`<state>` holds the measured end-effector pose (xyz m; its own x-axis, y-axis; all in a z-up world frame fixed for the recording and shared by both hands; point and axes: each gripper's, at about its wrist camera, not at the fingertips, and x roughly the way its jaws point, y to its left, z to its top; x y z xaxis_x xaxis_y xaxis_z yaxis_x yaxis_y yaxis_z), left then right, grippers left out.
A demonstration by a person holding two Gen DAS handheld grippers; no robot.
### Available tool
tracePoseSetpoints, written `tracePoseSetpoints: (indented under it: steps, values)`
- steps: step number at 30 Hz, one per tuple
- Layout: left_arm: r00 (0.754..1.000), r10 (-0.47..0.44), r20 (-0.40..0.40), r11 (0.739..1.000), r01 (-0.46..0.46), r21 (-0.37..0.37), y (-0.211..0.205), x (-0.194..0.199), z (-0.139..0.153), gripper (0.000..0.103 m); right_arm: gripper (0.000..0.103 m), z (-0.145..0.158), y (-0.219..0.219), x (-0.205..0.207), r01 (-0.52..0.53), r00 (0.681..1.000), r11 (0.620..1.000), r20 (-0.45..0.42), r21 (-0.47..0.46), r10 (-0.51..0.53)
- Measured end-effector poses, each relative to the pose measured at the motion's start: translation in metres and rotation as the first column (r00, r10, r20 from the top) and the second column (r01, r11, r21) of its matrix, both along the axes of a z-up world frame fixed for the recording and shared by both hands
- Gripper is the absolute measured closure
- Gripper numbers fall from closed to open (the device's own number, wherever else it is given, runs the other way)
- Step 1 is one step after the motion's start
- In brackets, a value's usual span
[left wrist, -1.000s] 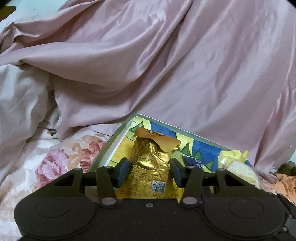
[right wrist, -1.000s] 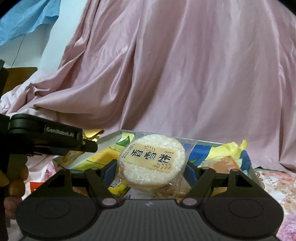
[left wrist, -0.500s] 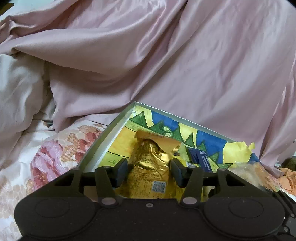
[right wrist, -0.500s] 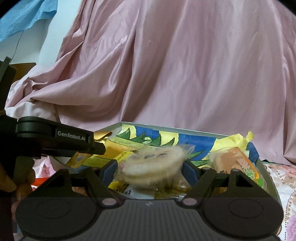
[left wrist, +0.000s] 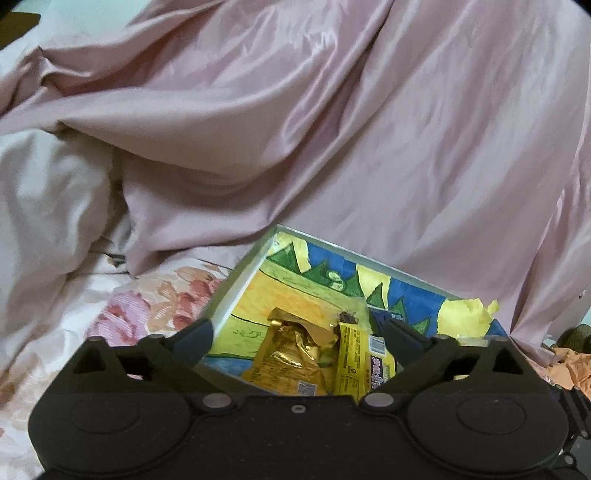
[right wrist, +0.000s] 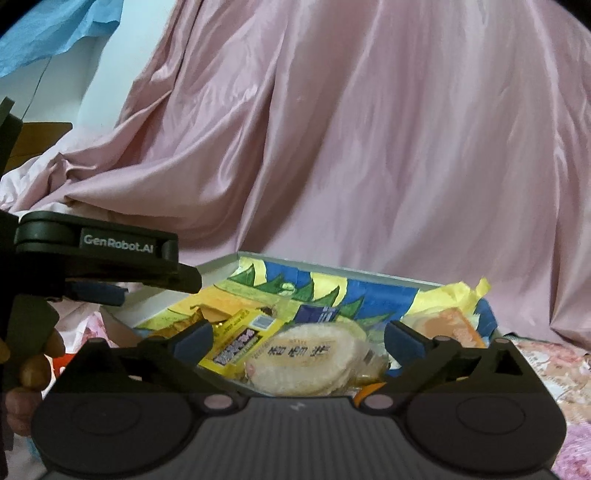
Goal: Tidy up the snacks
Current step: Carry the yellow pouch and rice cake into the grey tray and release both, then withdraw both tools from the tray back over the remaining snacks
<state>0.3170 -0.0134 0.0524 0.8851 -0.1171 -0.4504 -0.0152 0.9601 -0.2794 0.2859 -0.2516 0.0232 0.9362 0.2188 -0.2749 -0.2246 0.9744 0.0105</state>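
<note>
An open box (left wrist: 242, 275) lined with blue, green and yellow paper lies on a flowered sheet. My left gripper (left wrist: 299, 338) hangs over its near end, jaws opening wide. A gold foil packet (left wrist: 286, 360) lies loose in the box below and between the fingers, beside a yellow bar packet (left wrist: 352, 360); neither pad touches them. My right gripper (right wrist: 298, 338) is also opening, with a round rice cracker (right wrist: 306, 358) lying free in the box (right wrist: 332, 271) between its fingers. The yellow bar (right wrist: 238, 341) and an orange packet (right wrist: 450, 326) flank the cracker. The left gripper (right wrist: 147, 284) shows side-on at the left.
Pink satin cloth (left wrist: 332, 129) is draped high behind the box. The flowered sheet (left wrist: 140, 310) spreads to the left and a crumpled orange wrapper (left wrist: 569, 369) sits at the right. A person's hand (right wrist: 33, 362) holds the left gripper. Blue cloth (right wrist: 55, 29) hangs at the upper left.
Both grippers have spread wide. The gold packet left the left jaws and lies in the box; the rice cracker dropped from the right jaws into the box.
</note>
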Motion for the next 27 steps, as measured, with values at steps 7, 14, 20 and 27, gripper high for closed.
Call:
tracePoseSetpoints:
  steps: [7,14,20,27]
  values:
    - [0.999,0.009,0.036,1.0,-0.01,0.018,0.006,-0.029,0.018,0.001,0.0,0.018,-0.003,-0.021,0.013,0.999,1.0,0.031,0.009,-0.014]
    - [0.997,0.005,0.074,0.999,-0.008,0.051,0.01,-0.072,0.033,0.001,0.0,0.036,-0.003,-0.053,0.017,0.999,0.999,0.049,0.027,-0.018]
    - [0.996,0.006,0.084,0.997,-0.012,0.071,0.017,-0.112,0.038,0.001,0.0,0.047,-0.002,-0.084,0.013,0.998,1.0,0.059,0.025,-0.015]
    - [0.996,0.0,0.086,0.994,-0.009,0.106,0.027,-0.161,0.039,0.001,0.0,0.053,-0.001,-0.128,0.022,0.999,0.999,0.042,0.023,-0.023]
